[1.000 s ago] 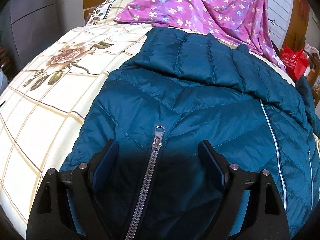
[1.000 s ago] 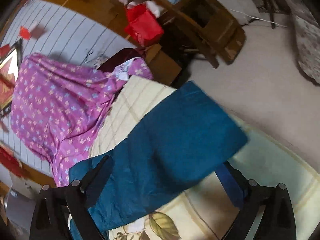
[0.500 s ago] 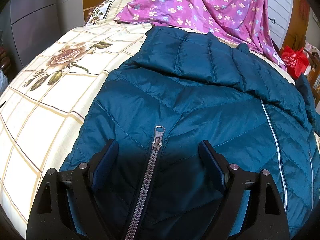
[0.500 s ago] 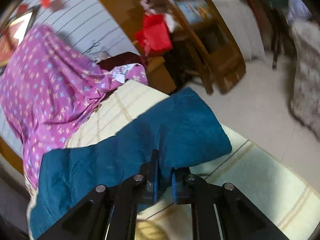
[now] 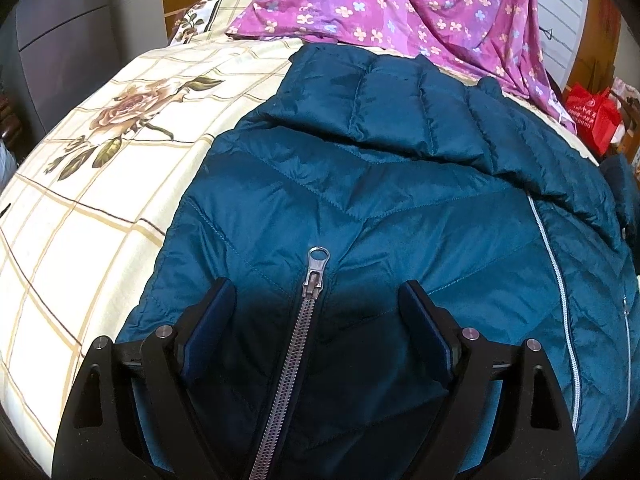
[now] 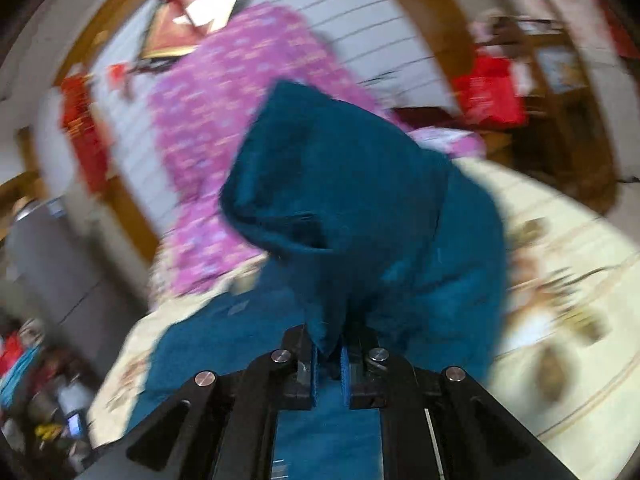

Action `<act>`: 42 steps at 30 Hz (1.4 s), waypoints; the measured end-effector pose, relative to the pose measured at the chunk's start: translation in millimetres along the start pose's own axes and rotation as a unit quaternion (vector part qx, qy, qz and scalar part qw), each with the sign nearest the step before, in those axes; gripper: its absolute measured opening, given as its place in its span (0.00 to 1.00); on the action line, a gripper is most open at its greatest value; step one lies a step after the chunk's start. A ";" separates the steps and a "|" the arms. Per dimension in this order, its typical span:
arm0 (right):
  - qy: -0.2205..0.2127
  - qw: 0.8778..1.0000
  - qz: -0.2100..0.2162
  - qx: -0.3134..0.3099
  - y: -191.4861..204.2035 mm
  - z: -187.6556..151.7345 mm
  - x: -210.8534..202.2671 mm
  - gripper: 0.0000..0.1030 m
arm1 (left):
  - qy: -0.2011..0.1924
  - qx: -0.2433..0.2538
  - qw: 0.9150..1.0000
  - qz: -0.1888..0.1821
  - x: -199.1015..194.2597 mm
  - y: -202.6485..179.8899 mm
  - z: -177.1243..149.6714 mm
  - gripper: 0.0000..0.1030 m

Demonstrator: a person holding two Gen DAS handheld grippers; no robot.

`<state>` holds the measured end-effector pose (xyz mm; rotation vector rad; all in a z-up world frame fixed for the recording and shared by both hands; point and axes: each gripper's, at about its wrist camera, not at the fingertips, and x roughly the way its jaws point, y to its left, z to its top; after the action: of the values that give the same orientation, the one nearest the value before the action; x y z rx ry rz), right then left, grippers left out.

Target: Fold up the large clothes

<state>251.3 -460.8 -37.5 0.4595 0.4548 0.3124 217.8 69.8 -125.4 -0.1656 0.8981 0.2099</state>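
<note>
A teal quilted puffer jacket [image 5: 380,208] lies spread on the bed, its metal zipper pull [image 5: 316,268] pointing away from me. My left gripper [image 5: 316,300] is open, its jaws straddling the zipper just above the jacket. In the blurred right wrist view, my right gripper [image 6: 330,354] is shut on the jacket's sleeve [image 6: 340,184], which stands lifted above the bed with its cuff end drooping open.
The bed has a cream checked sheet with a rose print [image 5: 100,168]. A purple flowered cloth [image 5: 400,4] lies at the head of the bed. A red bag [image 5: 592,116] and wooden furniture [image 6: 560,120] stand beside the bed.
My right gripper closed on the sleeve and lifted it up off the bed, swinging toward the jacket body. My left gripper has stayed still and open.
</note>
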 end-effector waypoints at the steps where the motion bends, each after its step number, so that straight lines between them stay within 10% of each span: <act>1: 0.007 1.000 0.021 -0.004 21.5 -12.2 6.4 0.07 | 0.002 0.003 1.000 0.002 0.5 -0.9 0.3 0.84; 13: 0.142 0.982 0.111 -0.059 175.7 -129.0 99.6 0.07 | 0.012 0.017 1.000 0.005 6.0 -7.6 2.4 0.93; 29: 0.252 0.962 0.085 -0.061 179.0 -161.5 129.5 0.13 | 0.039 -0.082 0.992 -0.083 -24.6 32.6 3.5 0.93; 42: 0.246 0.953 0.052 -0.167 199.4 -176.9 97.8 0.69 | 0.065 -0.100 0.986 -0.117 -45.1 20.0 -11.6 0.93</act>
<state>211.8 -190.6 -115.4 0.0673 0.8482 0.6009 176.7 81.5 -98.1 -0.4722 0.9786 0.0707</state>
